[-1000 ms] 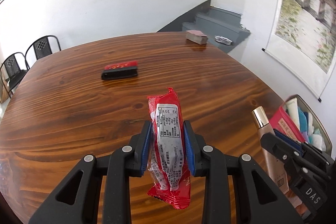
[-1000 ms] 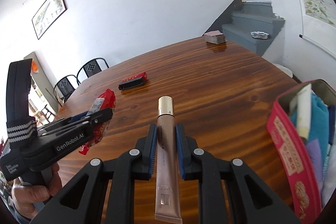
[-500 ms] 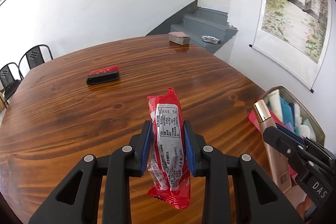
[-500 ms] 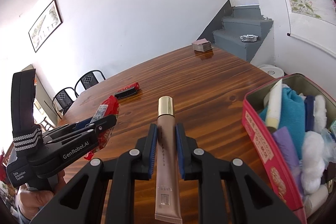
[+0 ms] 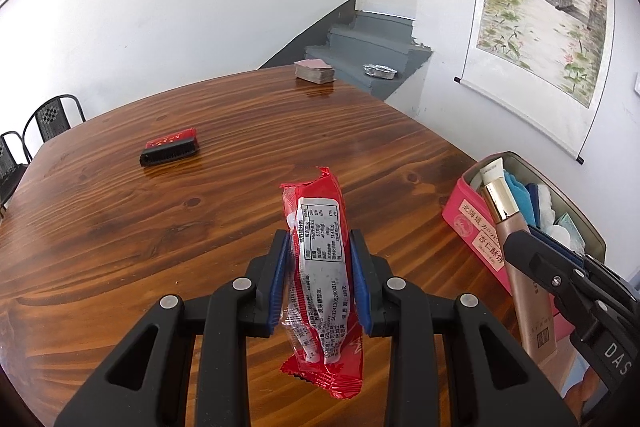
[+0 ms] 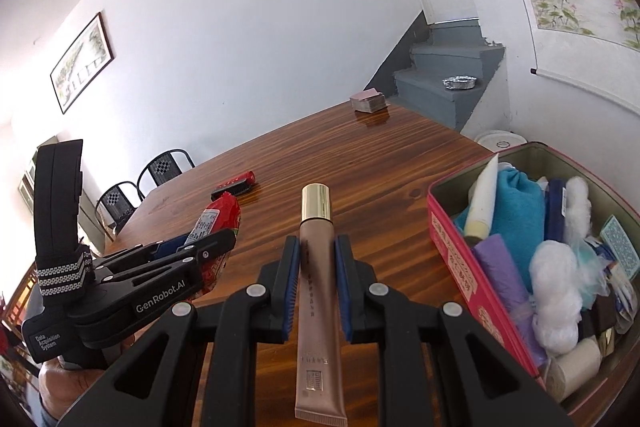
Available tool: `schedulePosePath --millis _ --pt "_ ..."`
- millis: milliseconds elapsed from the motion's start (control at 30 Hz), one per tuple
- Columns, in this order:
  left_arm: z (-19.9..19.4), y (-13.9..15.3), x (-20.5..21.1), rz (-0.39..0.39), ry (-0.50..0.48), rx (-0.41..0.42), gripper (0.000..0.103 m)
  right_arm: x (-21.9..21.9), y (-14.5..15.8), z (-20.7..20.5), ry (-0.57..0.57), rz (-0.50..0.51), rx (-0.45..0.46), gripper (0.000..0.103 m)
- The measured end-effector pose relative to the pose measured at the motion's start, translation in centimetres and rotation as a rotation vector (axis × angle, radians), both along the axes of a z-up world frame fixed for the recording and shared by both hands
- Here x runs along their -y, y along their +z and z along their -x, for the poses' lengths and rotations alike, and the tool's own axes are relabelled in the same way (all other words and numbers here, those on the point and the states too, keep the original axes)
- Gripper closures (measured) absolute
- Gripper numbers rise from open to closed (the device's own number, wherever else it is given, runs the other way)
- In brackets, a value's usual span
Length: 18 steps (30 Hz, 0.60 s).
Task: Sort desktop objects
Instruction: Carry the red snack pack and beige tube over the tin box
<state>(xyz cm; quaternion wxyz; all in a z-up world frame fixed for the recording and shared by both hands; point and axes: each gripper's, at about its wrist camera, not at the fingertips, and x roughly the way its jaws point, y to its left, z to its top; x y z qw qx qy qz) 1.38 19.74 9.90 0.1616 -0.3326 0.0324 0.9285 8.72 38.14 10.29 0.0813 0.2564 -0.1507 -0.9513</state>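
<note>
So here we've got both hands full. Our left gripper (image 5: pixel 320 279) has its blue pads squeezed on a red snack packet (image 5: pixel 320 267), gripping it around the middle with the white label side facing up at us. The packet sticks out past the fingertips at the far end and hangs out the back toward us too, all of it up off the wooden table (image 5: pixel 200 219).

Our right gripper (image 6: pixel 317 283) is pinched tight on a beige cosmetic tube (image 6: pixel 318 291), narrow gap, pads pressing on both sides. The gold cap points away from us, well past the fingertips, and the flat crimped end sits back between the gripper arms. Held in the air as well, over the table.

Just to the right of the right gripper there's a pink tin box (image 6: pixel 460 267) sitting on the table with its lid off, already stuffed: a white tube, a blue cloth, a purple roll, some cotton balls and other bits we can't really make out. From the left wrist view the tube's cap overlaps the near edge of that box, though we can't tell if it's actually above it or just in front of it.

Farther out ahead of the left gripper, off to its left, a red and black comb-like thing (image 5: pixel 170 147) lies flat on the table. Way at the far edge, ahead and slightly right, sits a deck of cards (image 5: pixel 314 71).
</note>
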Motion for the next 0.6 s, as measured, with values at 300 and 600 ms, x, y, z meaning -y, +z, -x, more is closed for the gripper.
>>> schedulePosePath --millis 300,600 --pt "-1.0 0.5 -1.7 0.020 -0.026 -0.014 0.071 -1.3 0.9 -1.9 -0.025 0.001 -0.049 0.083" --pt "-2.5 1.2 -5.0 0.044 -0.079 -0.034 0.071 -4.1 1.7 -4.3 -0.078 0.004 -0.085 0.083"
